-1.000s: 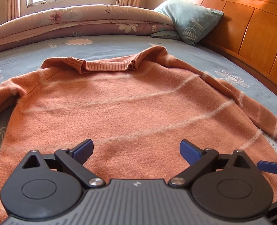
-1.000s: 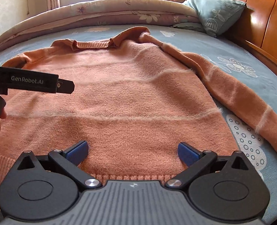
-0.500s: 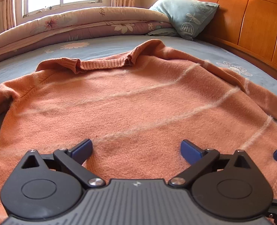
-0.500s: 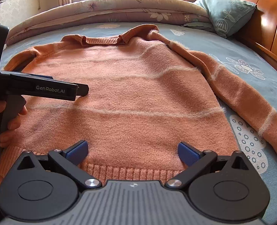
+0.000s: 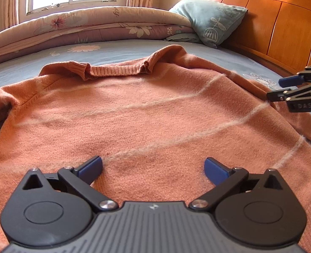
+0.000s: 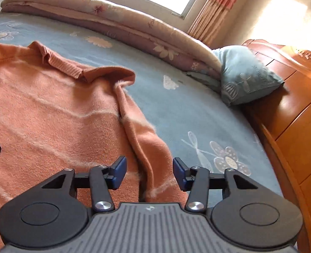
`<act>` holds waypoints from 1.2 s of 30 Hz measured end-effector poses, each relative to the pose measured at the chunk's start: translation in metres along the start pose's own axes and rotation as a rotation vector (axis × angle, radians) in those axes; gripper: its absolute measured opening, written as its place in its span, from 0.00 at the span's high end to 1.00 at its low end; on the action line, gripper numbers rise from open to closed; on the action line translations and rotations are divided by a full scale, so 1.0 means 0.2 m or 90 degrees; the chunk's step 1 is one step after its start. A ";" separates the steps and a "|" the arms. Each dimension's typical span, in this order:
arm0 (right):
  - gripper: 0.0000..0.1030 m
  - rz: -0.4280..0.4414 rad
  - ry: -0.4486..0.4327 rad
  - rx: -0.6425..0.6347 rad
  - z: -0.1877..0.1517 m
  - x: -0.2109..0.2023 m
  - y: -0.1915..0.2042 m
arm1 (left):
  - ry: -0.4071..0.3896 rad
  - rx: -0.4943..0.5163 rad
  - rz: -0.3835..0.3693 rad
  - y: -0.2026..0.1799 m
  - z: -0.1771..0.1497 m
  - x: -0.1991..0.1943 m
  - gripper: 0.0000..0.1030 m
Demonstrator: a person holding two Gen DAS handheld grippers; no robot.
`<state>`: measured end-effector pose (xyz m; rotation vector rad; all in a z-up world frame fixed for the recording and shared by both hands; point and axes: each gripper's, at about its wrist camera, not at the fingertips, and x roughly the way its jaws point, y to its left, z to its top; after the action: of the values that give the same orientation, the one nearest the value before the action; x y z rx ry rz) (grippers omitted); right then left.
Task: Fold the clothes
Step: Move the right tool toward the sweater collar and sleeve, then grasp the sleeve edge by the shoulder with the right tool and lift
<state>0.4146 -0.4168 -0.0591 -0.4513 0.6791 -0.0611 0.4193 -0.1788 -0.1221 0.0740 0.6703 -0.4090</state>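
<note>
Bed (image 5: 134, 48) with blue flowered sheet carries the whole scene; rolled quilt (image 5: 88, 23) and a teal pillow (image 5: 210, 25) lie at the far side by the wooden headboard (image 5: 281, 27).

Orange sweater (image 5: 144, 109) lies spread flat on the sheet, collar away from the cameras, body smooth. Its right sleeve (image 6: 142, 143) runs along the body's edge as a raised ridge.

Left hand-held gripper (image 5: 153, 166) hovers over the lower body, jaws wide, nothing between them — released.

Right hand-held gripper (image 6: 149, 170) sits over that sleeve. Its jaws have just been closing and now stand half-spread, straddling the ridge; pads do not yet appear to press the knit.

Step in hand, by my reading: taking the sleeve for the first fold. Next move calls for closing fully on the fabric, then carrying the sleeve inward across the body.
</note>
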 end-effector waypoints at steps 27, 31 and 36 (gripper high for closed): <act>0.94 -0.164 0.092 -0.022 0.21 0.65 -0.40 | 0.004 0.008 0.006 -0.01 0.00 0.01 0.01; 0.94 -0.203 0.101 -0.036 0.27 0.80 -0.43 | 0.004 0.008 0.005 -0.01 0.00 0.01 0.01; 0.94 -0.239 0.116 -0.035 0.32 1.00 -0.45 | 0.004 0.008 0.005 -0.01 0.00 0.01 0.01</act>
<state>0.6179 -0.5133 -0.0951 -0.6263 0.7691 -0.4428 0.4192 -0.1812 -0.1228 0.0904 0.6736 -0.4063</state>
